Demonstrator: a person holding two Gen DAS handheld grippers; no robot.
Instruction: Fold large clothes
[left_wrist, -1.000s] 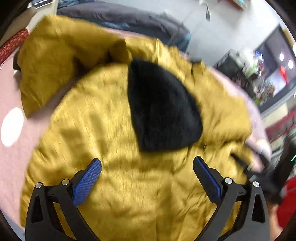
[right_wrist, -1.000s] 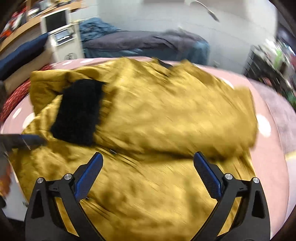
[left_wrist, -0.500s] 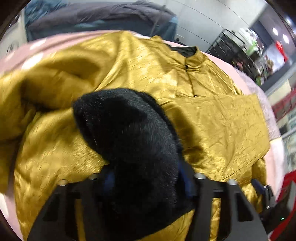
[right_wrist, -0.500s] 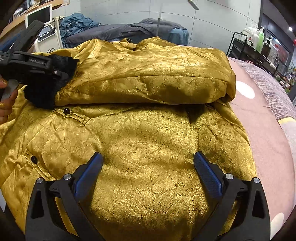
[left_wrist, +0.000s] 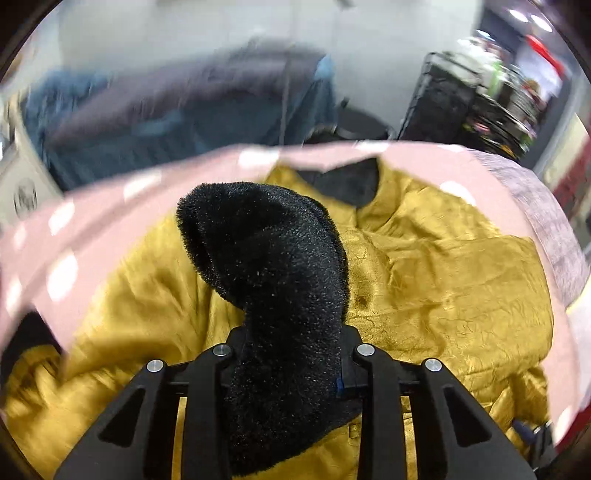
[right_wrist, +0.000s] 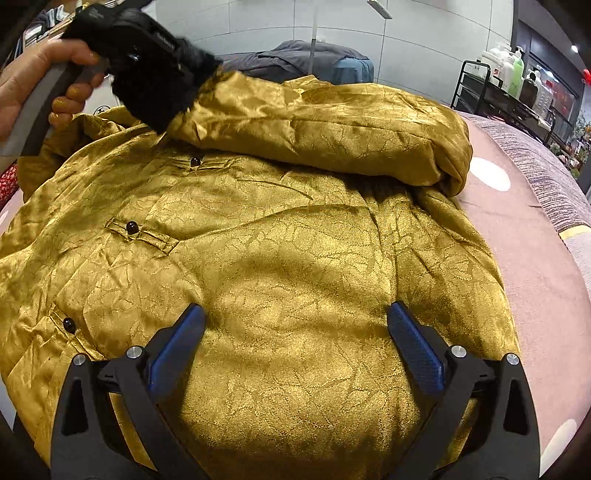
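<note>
No writing can be read. The gold jacket (right_wrist: 280, 229) lies spread on a pink bed cover (right_wrist: 532, 258) with white dots. The left gripper (left_wrist: 291, 354) has just been closing, its jaws now clenched on the black fur cuff (left_wrist: 273, 266), at the upper left of the right wrist view. The right gripper (right_wrist: 295, 343) hangs with jaws released over the jacket. A black rack (right_wrist: 513, 99) of bottles stands at upper right.

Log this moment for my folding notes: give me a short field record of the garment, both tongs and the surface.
garment: gold jacket, front up, black buttons visible
cuff: black fuzzy cuff of one sleeve
left tongs: left tongs have just been closing, now clamped on the cuff, sleeve raised over the jacket
right tongs: right tongs open, over the lower jacket, nothing between them
other sleeve: folded sleeve across the chest
surface: pink cover with white dots
</note>
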